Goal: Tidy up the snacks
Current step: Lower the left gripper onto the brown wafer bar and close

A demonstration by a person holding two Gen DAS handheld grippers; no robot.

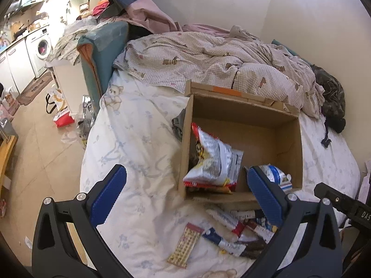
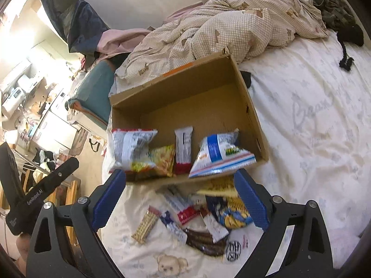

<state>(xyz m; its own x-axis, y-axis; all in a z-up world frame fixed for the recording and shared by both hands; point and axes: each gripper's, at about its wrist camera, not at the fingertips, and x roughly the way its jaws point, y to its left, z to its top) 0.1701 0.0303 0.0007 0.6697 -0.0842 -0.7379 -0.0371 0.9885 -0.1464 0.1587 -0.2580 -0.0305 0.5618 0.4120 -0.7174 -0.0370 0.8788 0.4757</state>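
Note:
An open cardboard box [image 1: 243,115] [image 2: 185,88] lies on the white bed sheet. Inside it are a red-and-white snack bag [image 1: 213,159] [image 2: 129,148], a yellow packet [image 2: 162,159], a white-and-red bar [image 2: 183,148] and a blue-and-white bag [image 1: 278,173] [image 2: 220,155] that leans over the near wall. Several loose snacks [image 1: 236,229] [image 2: 204,213] are piled on the sheet in front of the box, with a cracker packet [image 1: 184,245] [image 2: 146,227] at the left. My left gripper [image 1: 186,176] and right gripper [image 2: 180,173] hover above this pile, both open and holding nothing.
A crumpled checked duvet [image 1: 208,62] [image 2: 231,23] lies behind the box, with dark clothing [image 1: 331,97] at the far right. The bed's left edge drops to a cluttered floor [image 1: 46,139]. A teal cushion [image 1: 102,46] stands at the bed's corner.

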